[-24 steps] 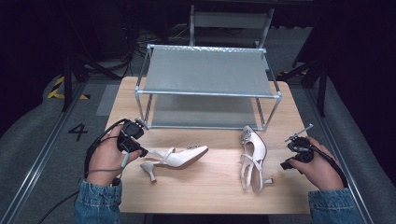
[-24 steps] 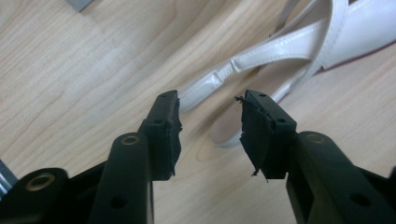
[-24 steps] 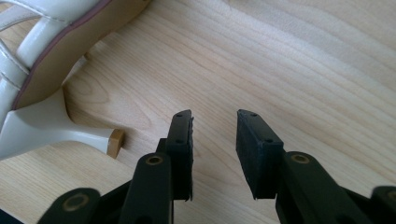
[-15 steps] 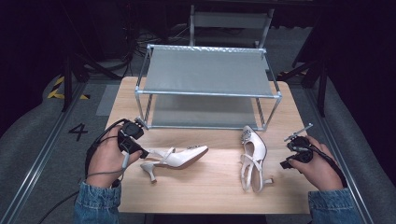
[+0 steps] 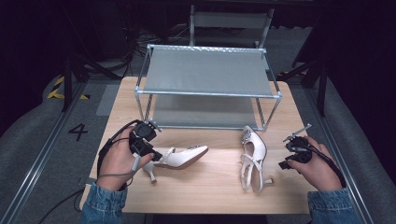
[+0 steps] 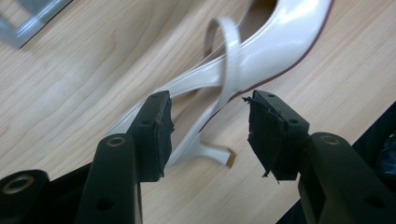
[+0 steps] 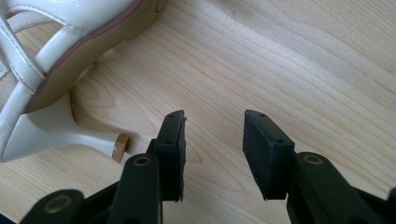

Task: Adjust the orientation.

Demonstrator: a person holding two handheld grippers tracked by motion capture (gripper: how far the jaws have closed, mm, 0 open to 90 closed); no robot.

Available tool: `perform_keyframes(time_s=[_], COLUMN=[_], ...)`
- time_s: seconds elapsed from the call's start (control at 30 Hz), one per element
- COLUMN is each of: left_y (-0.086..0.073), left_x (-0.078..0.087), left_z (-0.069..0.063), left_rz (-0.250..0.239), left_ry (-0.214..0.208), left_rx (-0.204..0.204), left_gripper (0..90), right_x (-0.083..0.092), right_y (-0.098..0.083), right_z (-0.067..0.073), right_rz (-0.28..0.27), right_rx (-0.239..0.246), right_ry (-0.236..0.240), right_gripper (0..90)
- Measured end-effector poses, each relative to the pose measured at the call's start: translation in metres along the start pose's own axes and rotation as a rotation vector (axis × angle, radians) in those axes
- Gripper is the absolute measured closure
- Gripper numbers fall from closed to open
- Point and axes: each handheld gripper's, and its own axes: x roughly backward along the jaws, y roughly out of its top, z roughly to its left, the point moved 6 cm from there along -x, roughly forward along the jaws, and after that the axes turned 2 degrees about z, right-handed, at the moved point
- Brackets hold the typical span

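Pale wooden counter (image 5: 205, 186) in a dark room, grey floor to either side, a number 4 marked on the floor at left. Toward the far edge of the counter, a metal two-tier rack (image 5: 208, 74) with grey shelves, both tiers bare.

Two white high-heeled shoes on the wood in front of the rack, well apart. Left shoe (image 5: 180, 157) lying on its side, toe pointing right, slim heel toward the near edge. Right shoe (image 5: 253, 156) also on its side, toe toward the rack, straps and heel toward the near edge.

Left tool (image 5: 148, 153) held in the left hand (image 5: 119, 158), just at the heel end of the left shoe. Seen from the left gripper view: jaws spread apart, pads (image 6: 161, 135) to either side of the shoe's back strap and heel, strap loop rising between them, nothing pinched; right pad frayed at its edge.

Right tool (image 5: 292, 156) held in the right hand (image 5: 317, 168), near the right shoe but apart from it. Seen from the right gripper view: jaws released, bare wood between them, the shoe's heel (image 7: 60, 133) with its tan tip just beside the left jaw.
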Motion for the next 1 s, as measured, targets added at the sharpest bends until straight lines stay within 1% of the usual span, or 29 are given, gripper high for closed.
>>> perform_keyframes(time_s=[0.07,0.13,0.17,0.23,0.33,0.37,0.4,0.47,0.53,0.57,0.6,0.63,0.67,0.7,0.73,0.77,0.8,0.83,0.9,0.97,1.0], left_y=[0.003,0.009,0.009,0.016,0.021,0.025,0.027,0.03,0.033,0.036,0.038,0.038,0.04,0.04,0.041,0.041,0.042,0.042,0.04,0.039,0.038], left_x=[-0.002,-0.005,-0.005,-0.008,-0.012,-0.016,-0.019,-0.023,-0.028,-0.031,-0.033,-0.033,-0.036,-0.036,-0.037,-0.038,-0.037,-0.037,-0.036,-0.033,-0.031], left_z=[-0.001,-0.003,-0.003,-0.005,-0.006,-0.006,-0.006,-0.005,-0.004,-0.003,-0.003,-0.003,-0.003,-0.003,-0.004,-0.005,-0.006,-0.006,-0.008,-0.009,-0.011], left_rz=[-0.003,-0.005,-0.005,-0.013,-0.005,0.009,0.011,0.025,0.035,0.036,0.038,0.038,0.057,0.057,0.05,0.046,0.037,0.03,0.034,0.02,0.013], left_ry=[-0.006,0.002,0.002,-0.009,-0.007,-0.007,-0.008,-0.006,-0.009,0.0,0.011,0.011,0.009,0.009,0.0,-0.007,-0.014,-0.013,-0.021,-0.001,0.008], left_rx=[-0.001,-0.002,-0.002,-0.009,-0.012,-0.015,-0.016,-0.018,-0.028,-0.039,-0.051,-0.051,-0.064,-0.064,-0.067,-0.071,-0.077,-0.083,-0.083,-0.094,-0.089], left_gripper=[50.2,50.8,51.0,52.2,53.6,54.0,54.2,55.0,55.5,56.2,57.3,58.4,60.6,64.3,71.0,71.0,77.0,81.6,82.2,82.3,82.4], right_x=[0.0,-0.002,-0.002,-0.004,-0.005,-0.004,-0.003,-0.002,-0.001,-0.001,-0.001,-0.001,0.0,0.0,0.001,0.001,0.001,0.002,0.002,0.002,0.002], right_y=[0.0,0.0,0.0,-0.001,-0.002,-0.004,-0.006,-0.009,-0.012,-0.014,-0.016,-0.016,-0.018,-0.018,-0.019,-0.019,-0.02,-0.02,-0.02,-0.019,-0.018], right_z=[0.0,0.0,0.0,0.001,0.002,0.001,0.0,-0.001,-0.002,-0.003,-0.004,-0.004,-0.006,-0.006,-0.007,-0.007,-0.007,-0.007,-0.007,-0.007,-0.007], right_rz=[0.001,0.004,0.004,0.008,0.008,0.004,0.005,-0.001,0.001,-0.002,-0.001,-0.001,-0.001,-0.001,-0.004,-0.004,-0.007,-0.007,-0.009,-0.012,-0.01], right_rx=[0.002,0.002,0.002,0.004,-0.005,-0.005,-0.008,-0.014,-0.022,-0.028,-0.034,-0.034,-0.036,-0.036,-0.036,-0.036,-0.041,-0.039,-0.037,-0.035,-0.029], right_ry=[0.001,0.001,0.001,0.003,0.012,0.013,0.006,0.011,0.009,0.006,0.003,0.003,0.004,0.004,0.003,0.003,-0.001,0.002,-0.002,-0.001,-0.008], right_gripper=[60.0,59.8,59.8,59.6,59.4,59.4,59.4,59.4,59.4,59.4,59.4,59.4,59.4,59.4,59.3,59.3,59.3,59.2,59.0,58.8,58.7])
